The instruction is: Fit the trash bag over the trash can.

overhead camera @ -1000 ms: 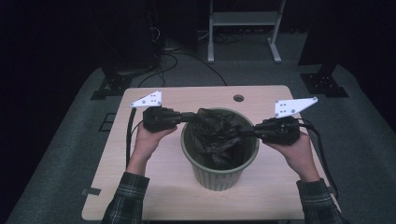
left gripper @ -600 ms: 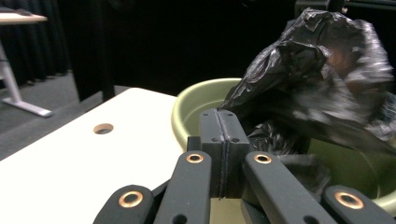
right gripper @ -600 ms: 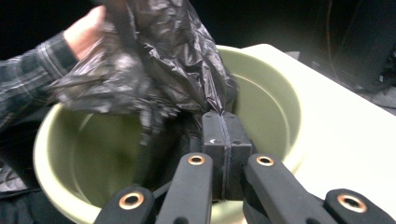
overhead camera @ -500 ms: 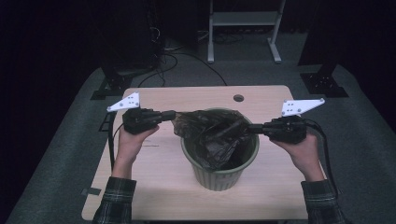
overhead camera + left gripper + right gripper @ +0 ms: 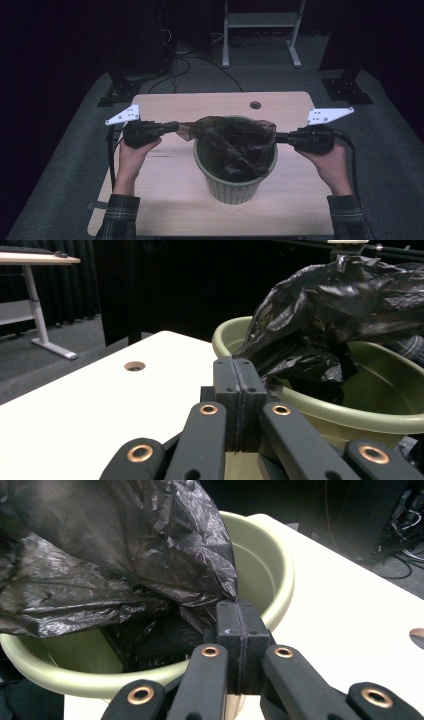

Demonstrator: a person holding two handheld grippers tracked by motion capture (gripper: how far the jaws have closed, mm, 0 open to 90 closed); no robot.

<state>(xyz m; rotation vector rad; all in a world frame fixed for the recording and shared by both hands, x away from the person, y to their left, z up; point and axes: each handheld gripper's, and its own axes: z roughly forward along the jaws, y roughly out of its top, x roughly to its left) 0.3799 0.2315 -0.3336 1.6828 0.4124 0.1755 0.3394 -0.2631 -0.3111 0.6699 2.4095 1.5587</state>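
While you hold the black bag [image 5: 232, 137] by its two ends, it hangs stretched right over the green bin [image 5: 235, 172] on the table [image 5: 200, 102]. Your left gripper [image 5: 176, 127] is clamped tight on the bag's edge at the left, just outside the bin's rim. Your right gripper [image 5: 278, 138] is clamped tight on the other edge at the right, close to the rim there. In both gripper views you can see the jaws pressed flat together with thin plastic pinched between them.

So the bag's long line runs from side to side, from one hand to the other, and the bin sits between them. The middle of the bag sags down inside the bin. The mouth of the bag looks about as wide as the bin now.

I think the next move is to pull each edge out and down over the rim. Both hands seem about equally near the rim, so you can go together. Pull gently, because thin plastic may rip or slip out.
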